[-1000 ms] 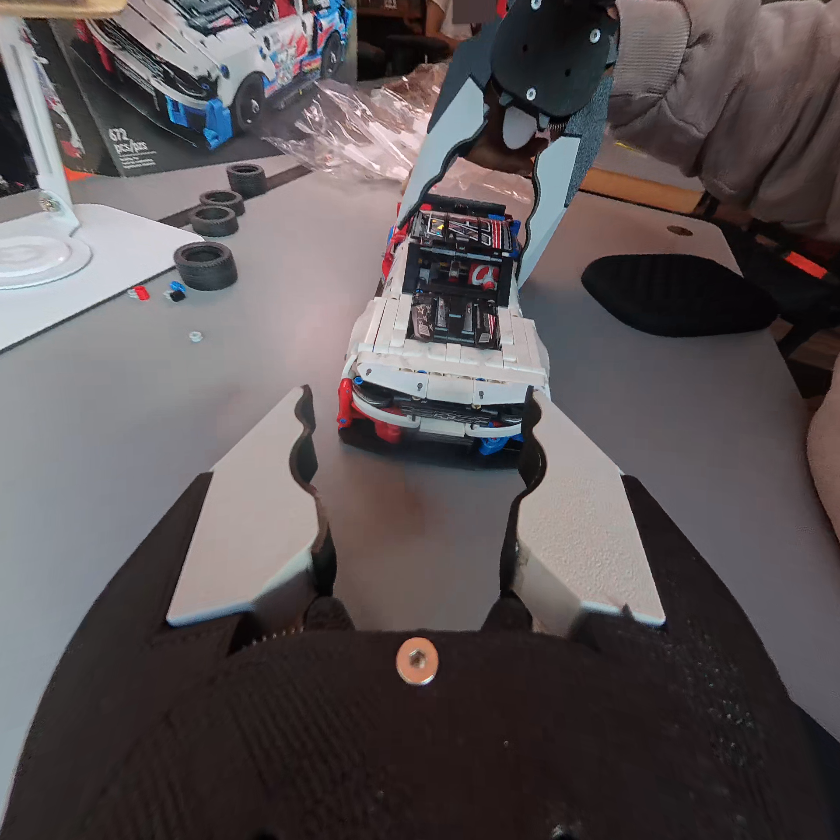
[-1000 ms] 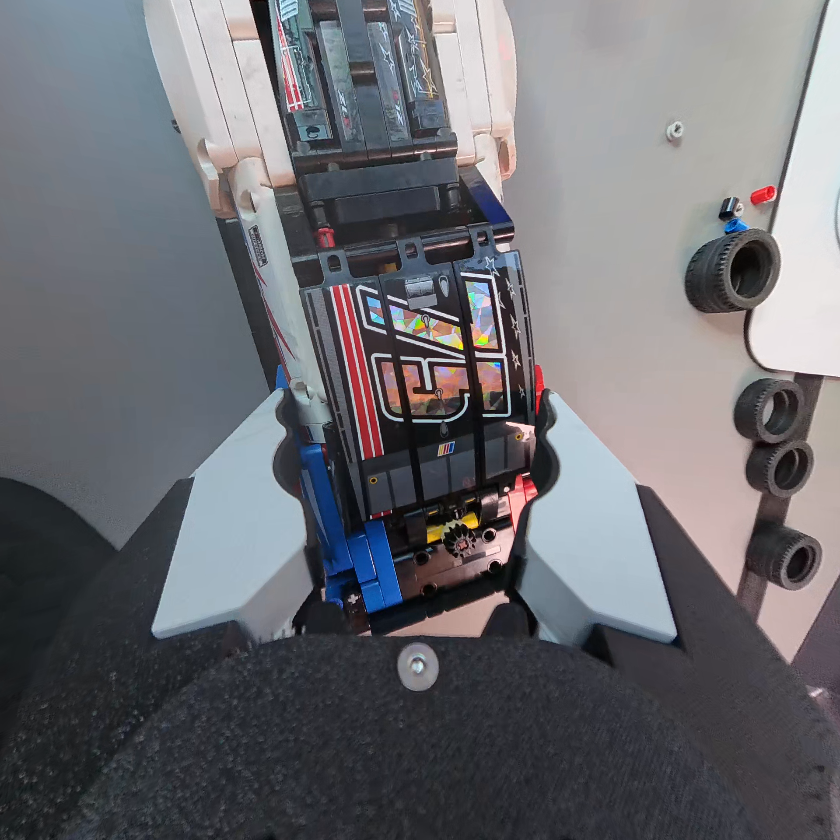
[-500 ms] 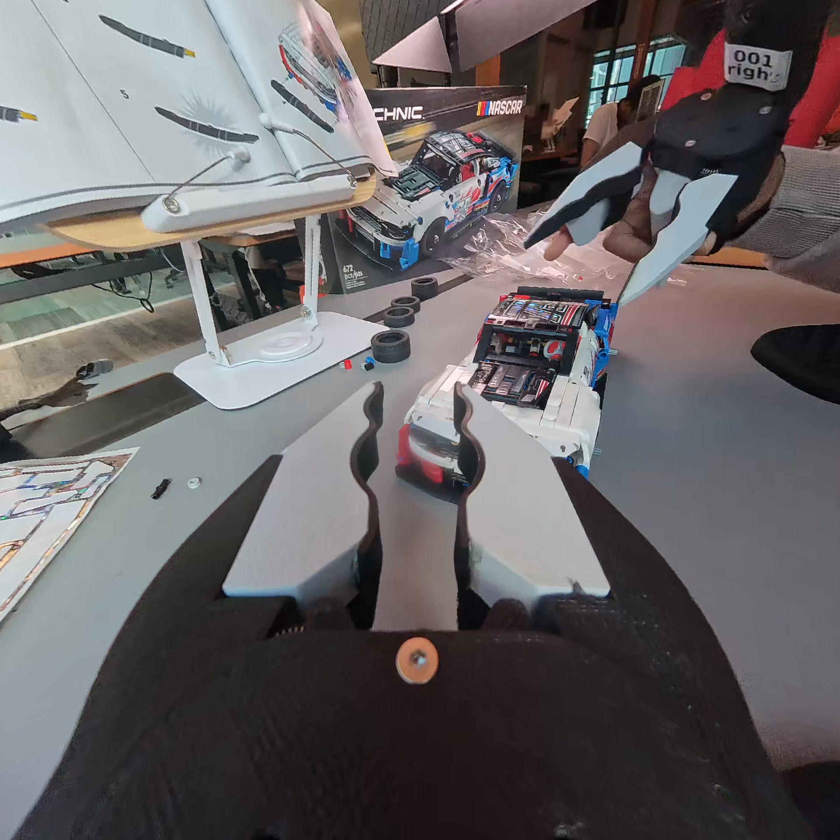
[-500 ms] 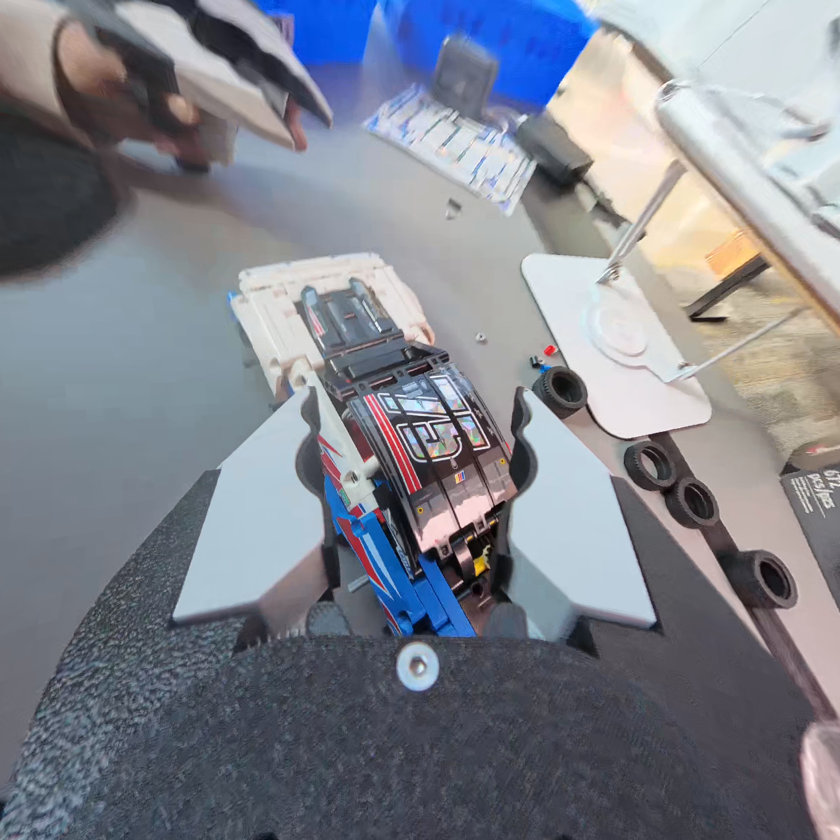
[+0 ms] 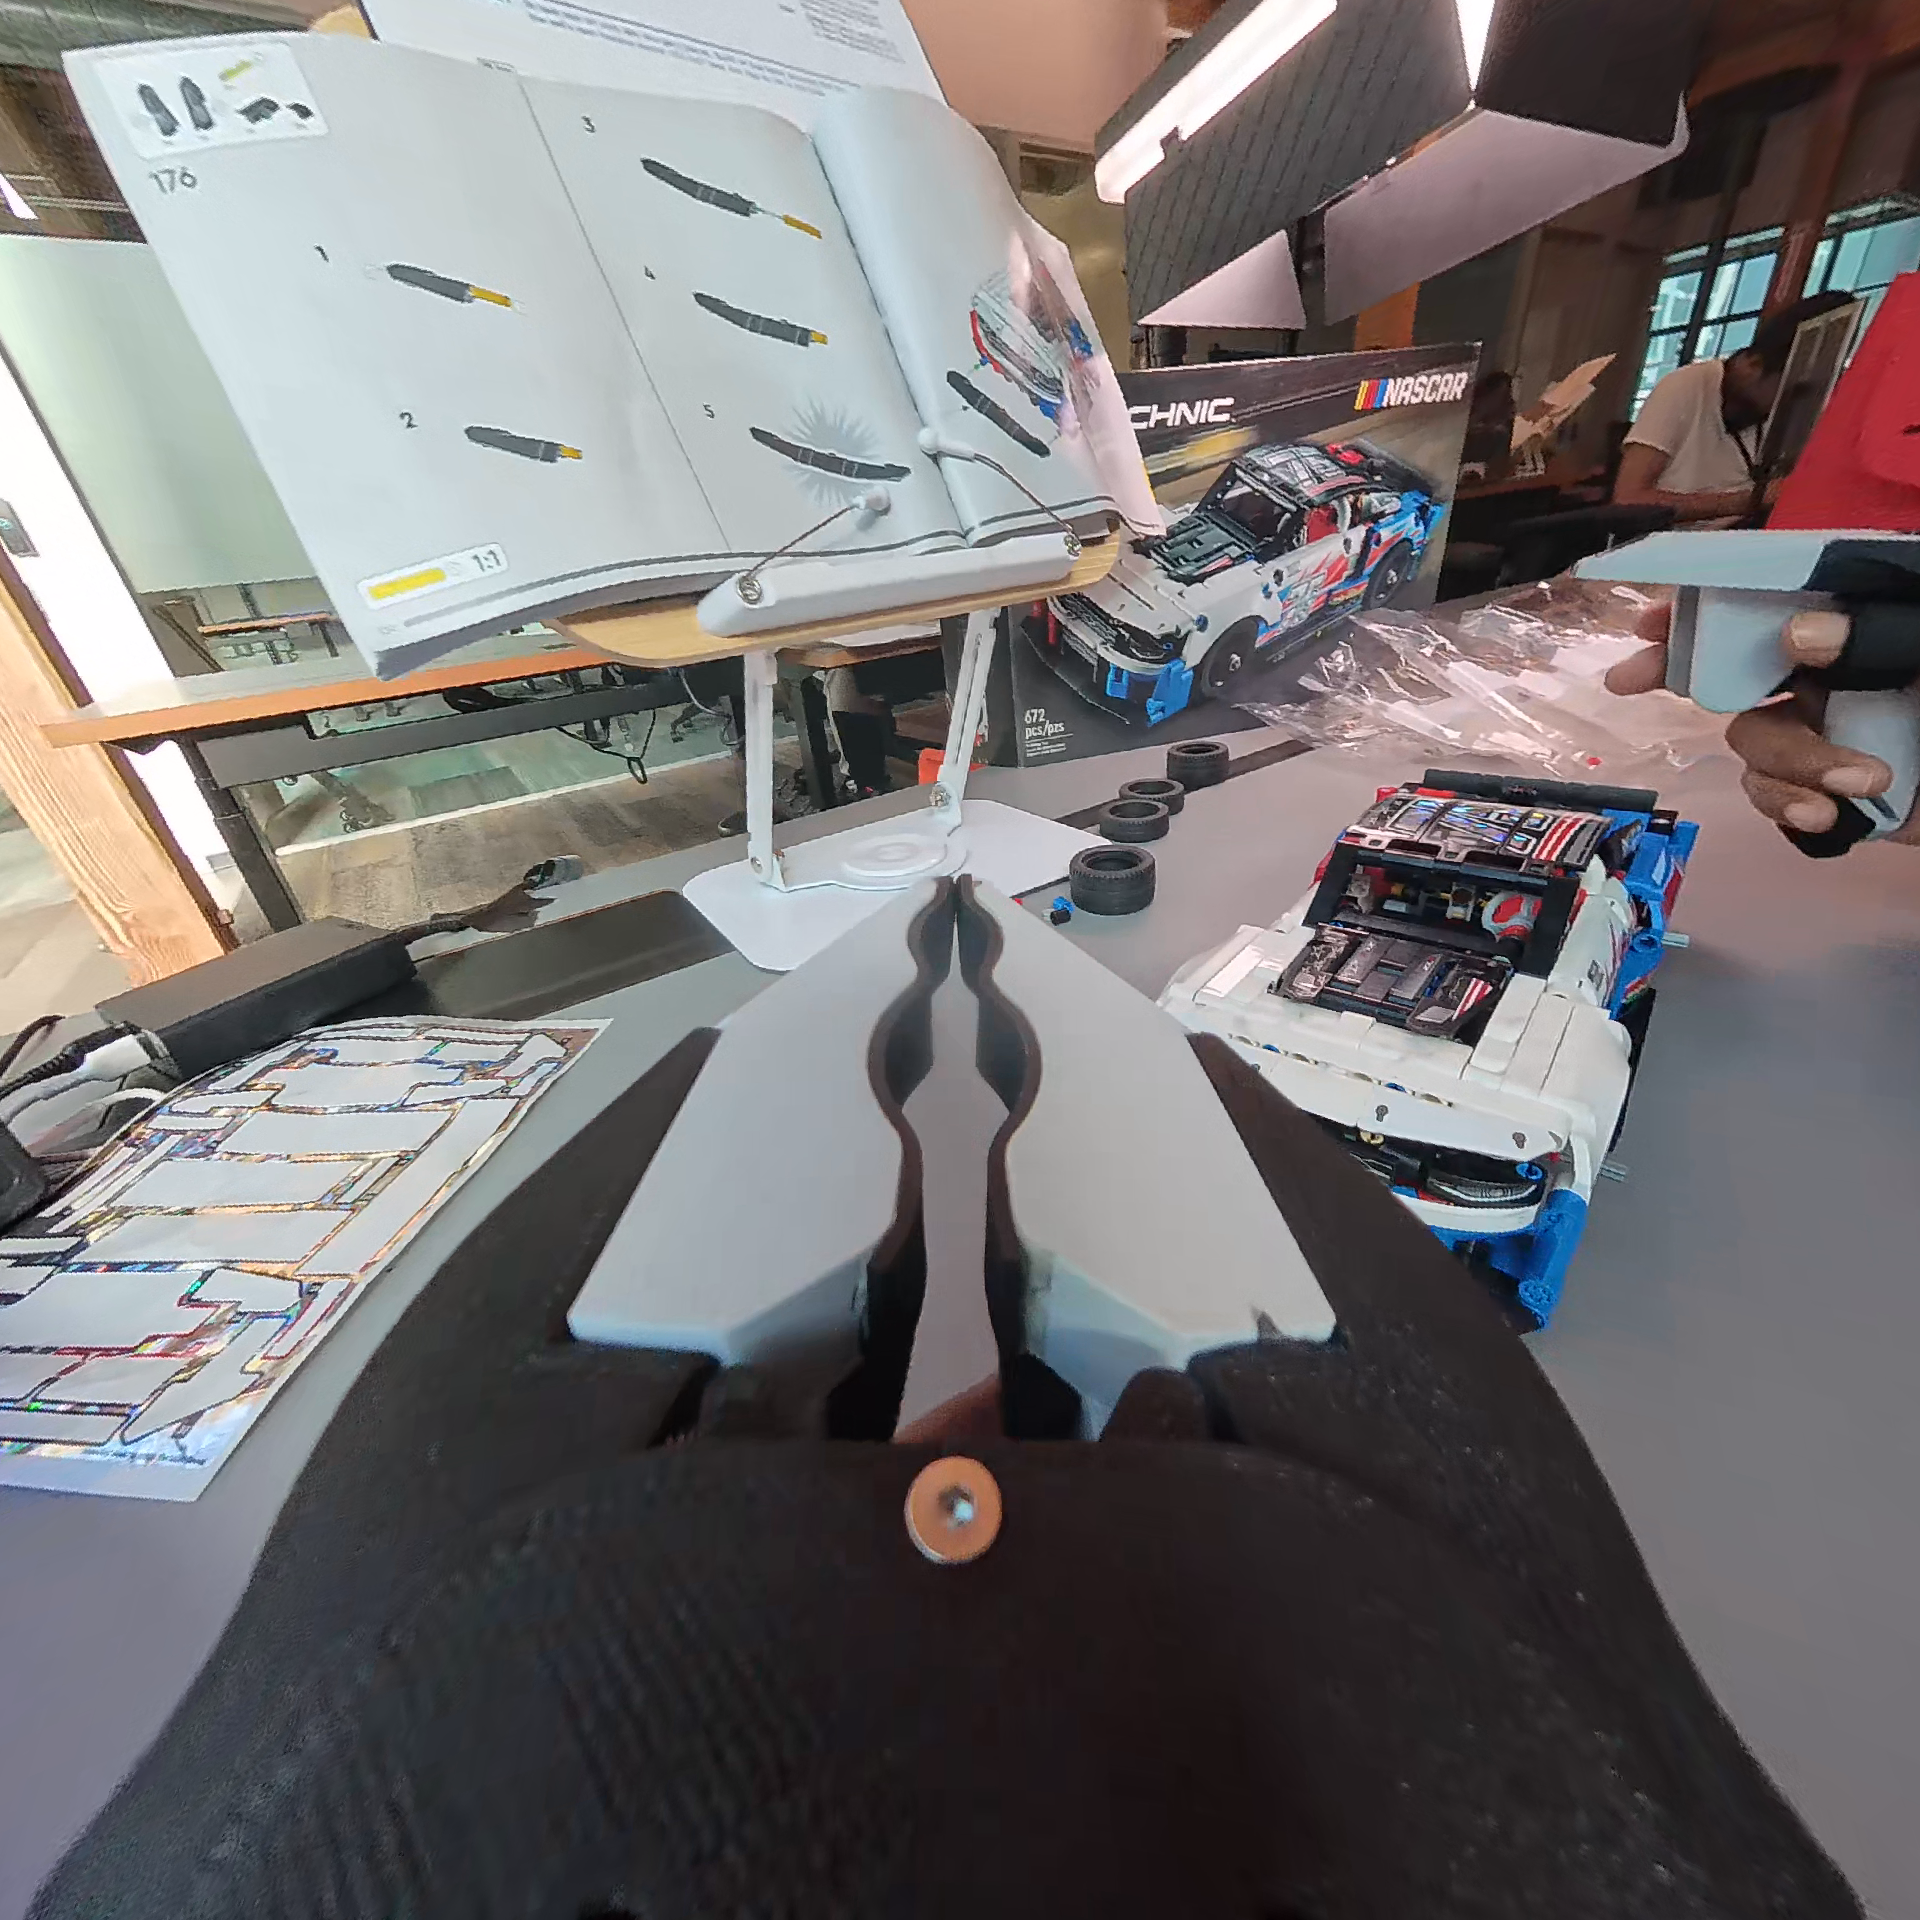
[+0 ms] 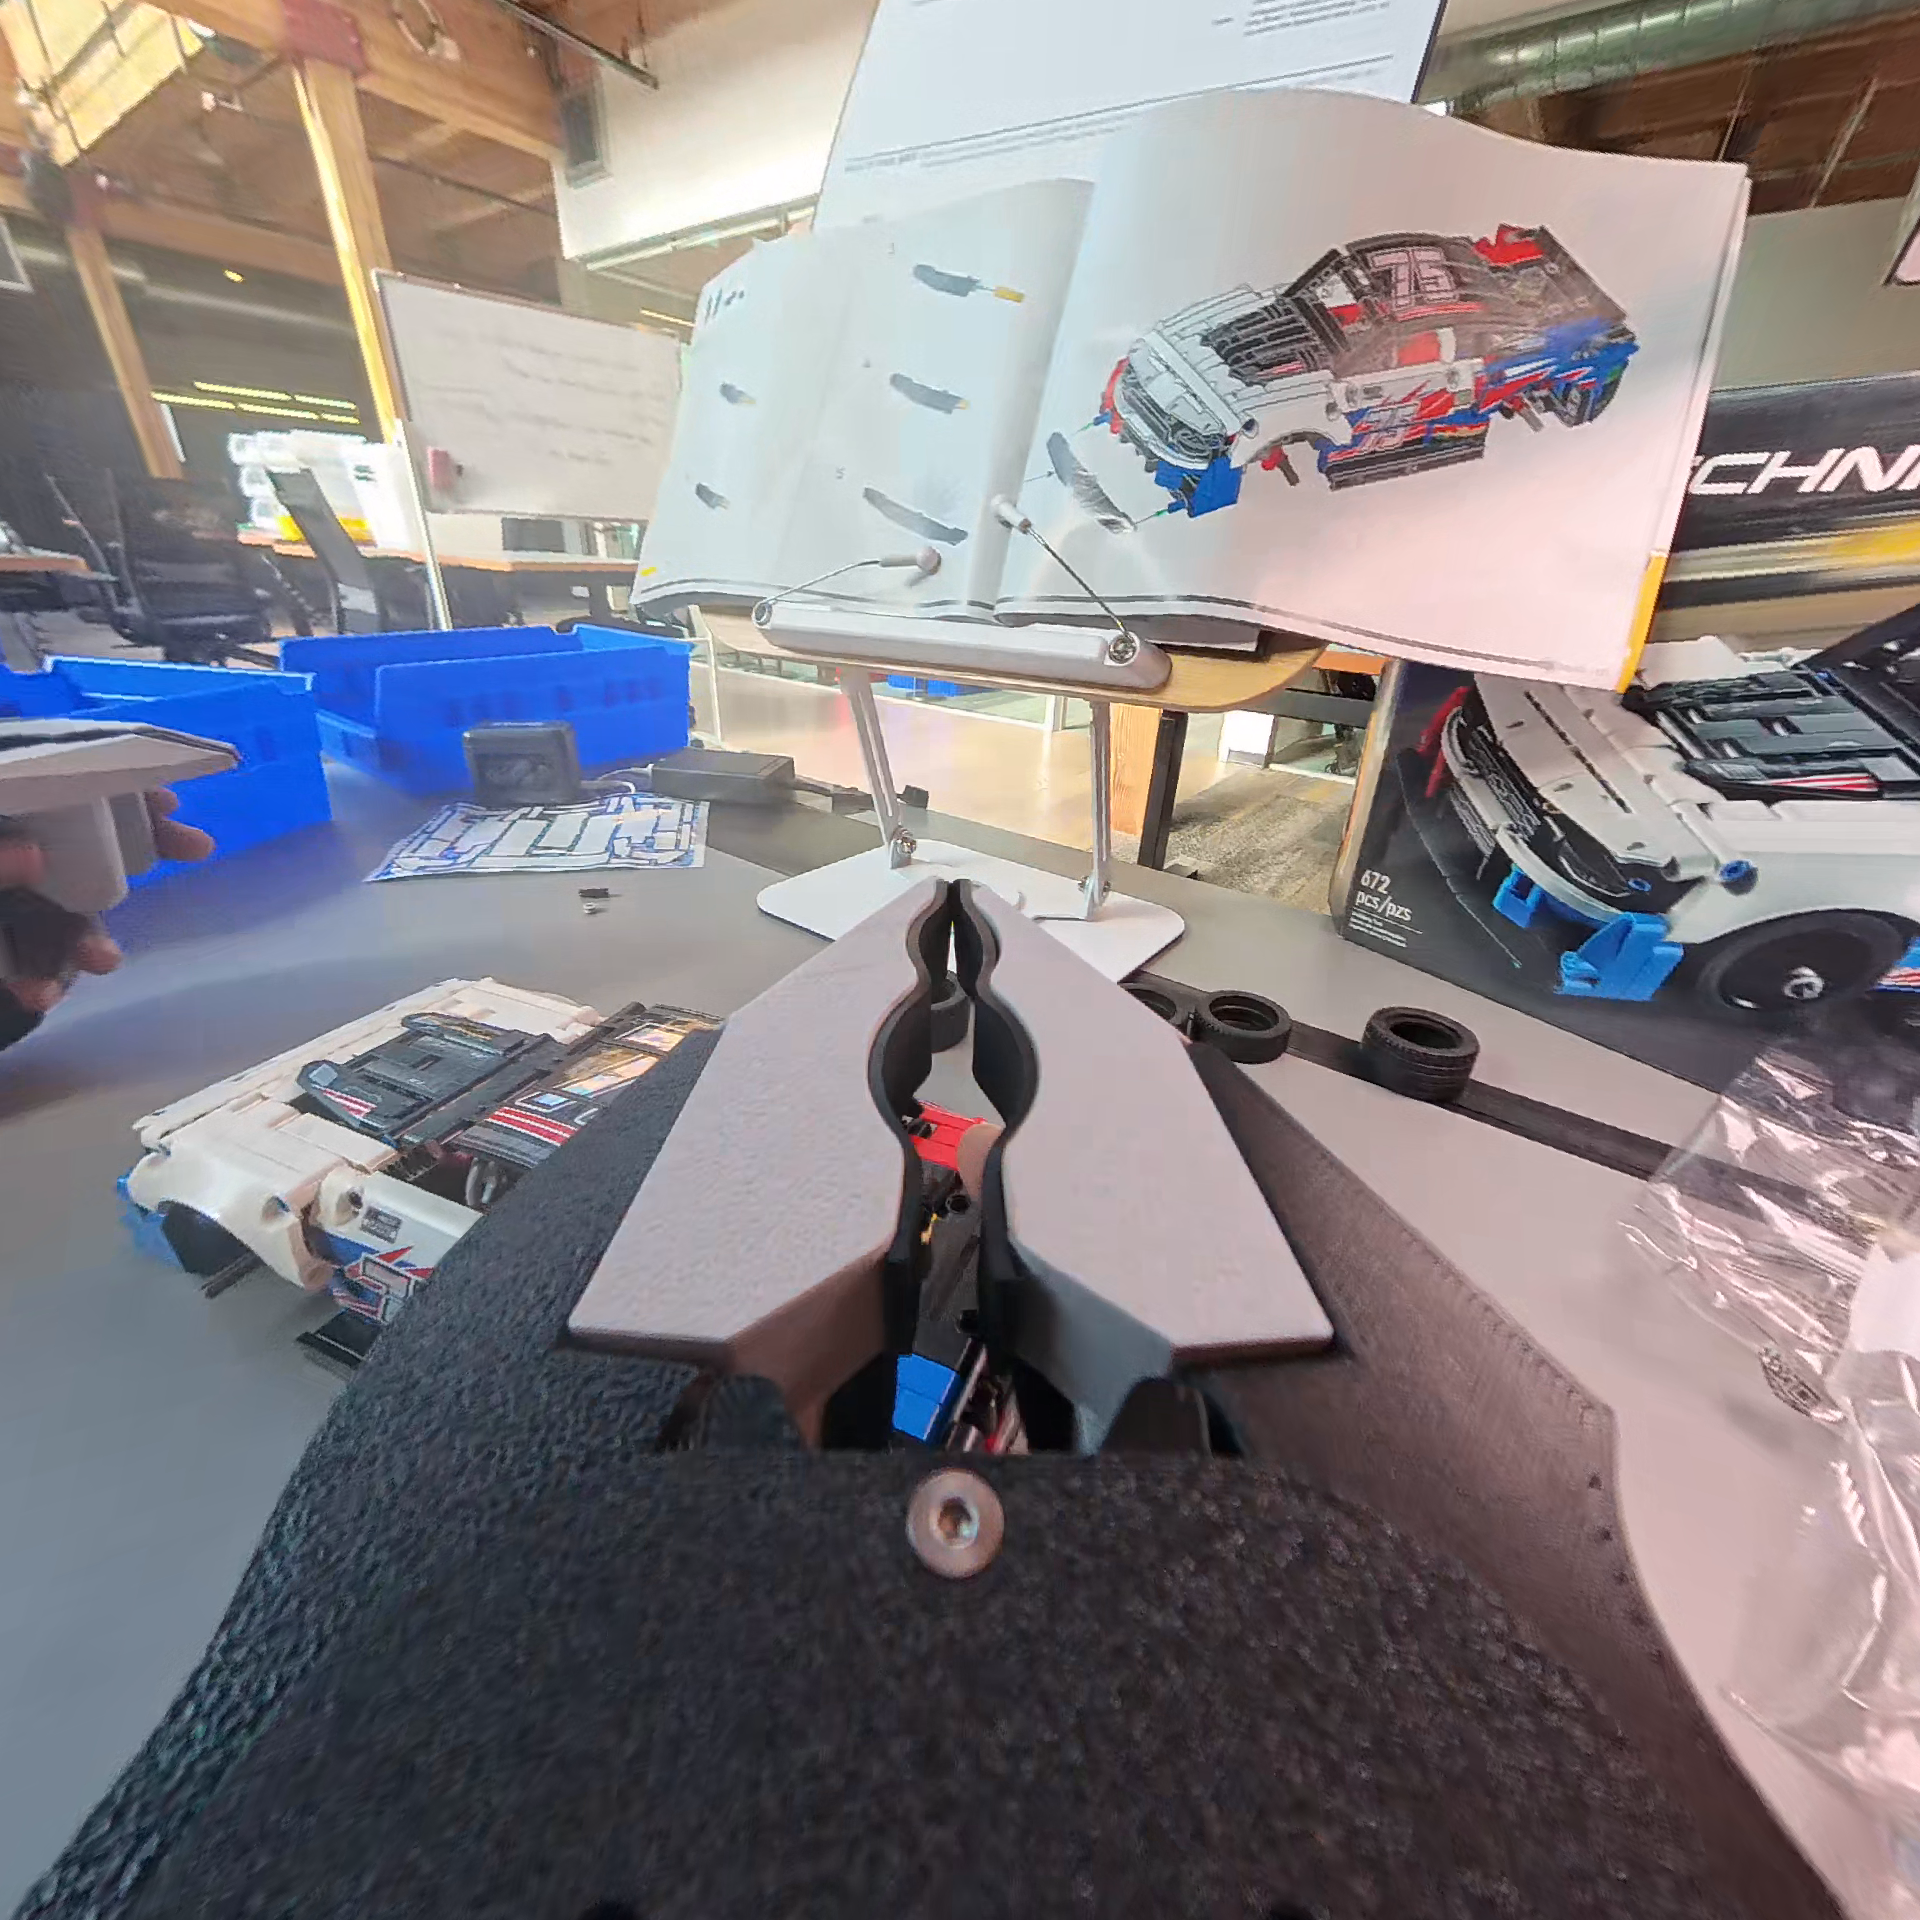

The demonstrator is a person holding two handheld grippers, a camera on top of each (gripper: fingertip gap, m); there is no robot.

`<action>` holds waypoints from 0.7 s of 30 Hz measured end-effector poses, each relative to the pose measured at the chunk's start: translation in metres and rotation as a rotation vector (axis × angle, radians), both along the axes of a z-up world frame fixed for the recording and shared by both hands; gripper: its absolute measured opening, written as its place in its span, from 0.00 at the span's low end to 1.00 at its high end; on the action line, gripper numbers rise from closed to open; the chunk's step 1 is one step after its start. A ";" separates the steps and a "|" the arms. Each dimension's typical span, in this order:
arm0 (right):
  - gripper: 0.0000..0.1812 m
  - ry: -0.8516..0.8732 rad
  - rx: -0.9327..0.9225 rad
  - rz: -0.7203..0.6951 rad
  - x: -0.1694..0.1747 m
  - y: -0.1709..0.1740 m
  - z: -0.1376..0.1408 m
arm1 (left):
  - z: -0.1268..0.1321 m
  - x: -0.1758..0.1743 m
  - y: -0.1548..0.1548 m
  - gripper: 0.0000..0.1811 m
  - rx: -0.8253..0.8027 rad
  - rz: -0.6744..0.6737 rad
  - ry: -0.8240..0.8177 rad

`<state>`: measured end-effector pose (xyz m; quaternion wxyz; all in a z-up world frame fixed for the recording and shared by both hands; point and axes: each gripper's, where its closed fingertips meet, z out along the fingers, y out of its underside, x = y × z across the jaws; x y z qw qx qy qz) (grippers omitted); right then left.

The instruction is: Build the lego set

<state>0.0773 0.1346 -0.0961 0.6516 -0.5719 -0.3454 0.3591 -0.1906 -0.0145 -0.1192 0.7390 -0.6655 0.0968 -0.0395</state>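
Both grippers are up off the grey table (image 5: pixel 1714 1299), and neither has anything in it. The left gripper (image 5: pixel 956 891) has its jaws pressed together, tips touching, pointing toward the white base of the book stand (image 5: pixel 831 894). The right gripper (image 6: pixel 953 896) looks the same from its own camera, jaws closed to the tips and empty, aimed at the foot of that stand; from the left side only its grey finger and the hand around its handle show at the far right edge. The lego car (image 5: pixel 1455 1029) sits on the table, white bodied with blue corners and a black, red-striped roof, off to the right of the left gripper and partly under the right one, nobody touching it. No wheels are on it: four black tyres (image 5: pixel 1114 891) lie in a loose row on the table between the car and the stand, with a couple of tiny red and blue bits just beside the nearest one. The open instruction book (image 5: pixel 582 353) rests on the stand, clipped by two wire arms. Behind it stands the set's box (image 5: pixel 1278 582), and crumpled clear plastic bags (image 5: pixel 1475 686) lie near it. A used sticker sheet (image 5: pixel 208 1226) lies flat on the left side of the table, with blue bins (image 6: pixel 488 696) farther back
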 end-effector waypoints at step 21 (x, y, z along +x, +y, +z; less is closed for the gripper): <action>0.02 0.014 -0.078 -0.010 0.015 0.021 -0.012 | -0.002 0.002 -0.002 0.03 -0.016 0.017 -0.025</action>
